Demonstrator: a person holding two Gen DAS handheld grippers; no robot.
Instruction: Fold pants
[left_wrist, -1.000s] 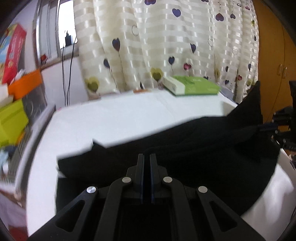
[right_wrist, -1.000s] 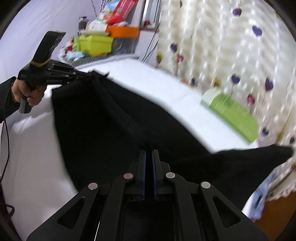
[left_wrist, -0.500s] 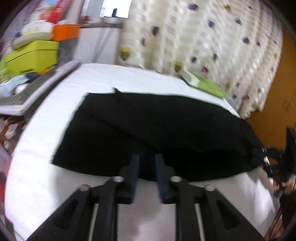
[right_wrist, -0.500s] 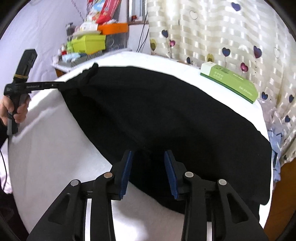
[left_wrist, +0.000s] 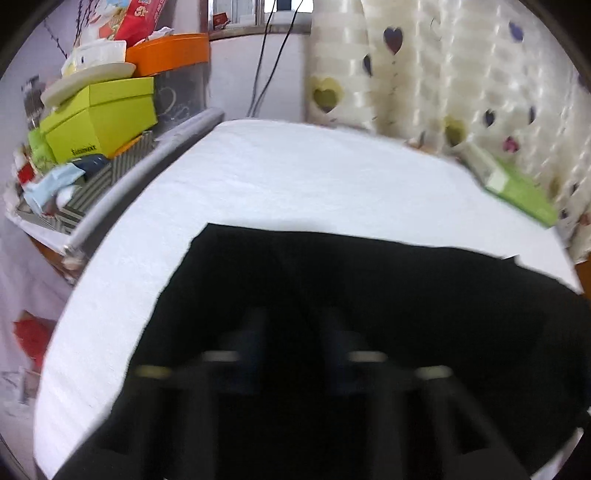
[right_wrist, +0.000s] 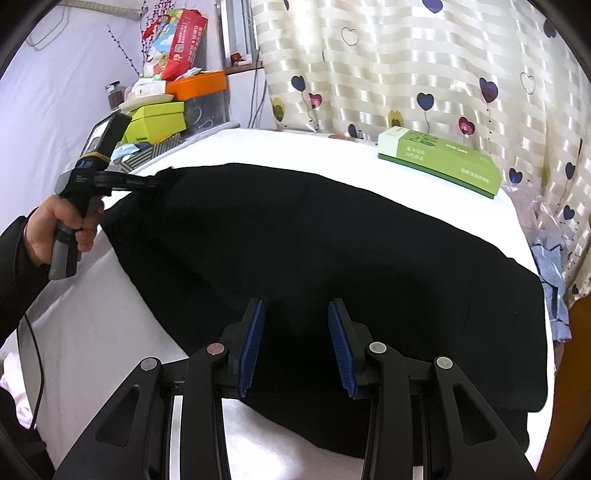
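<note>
The black pants (right_wrist: 314, 240) lie spread flat on the white bed surface (right_wrist: 110, 332). My right gripper (right_wrist: 296, 334) is open and hovers over their near edge, with its blue pads (right_wrist: 255, 343) apart and nothing between them. A hand holds my left gripper (right_wrist: 164, 180) at the pants' far left corner. In the blurred left wrist view the pants (left_wrist: 369, 295) fill the lower half, and the left gripper (left_wrist: 293, 332) is open above the cloth with dark fingers (left_wrist: 255, 332) spread.
A green box (right_wrist: 439, 158) rests at the bed's far edge by the heart-print curtain (right_wrist: 406, 55). Stacked yellow-green (left_wrist: 99, 118) and orange boxes (left_wrist: 170, 51) crowd a shelf on the left. A blue cloth (right_wrist: 554, 258) hangs off the right side.
Both grippers held the lifted pants shut a second ago. They have opened and let go, and the pants have dropped flat onto the bed. The left gripper is still moving.
</note>
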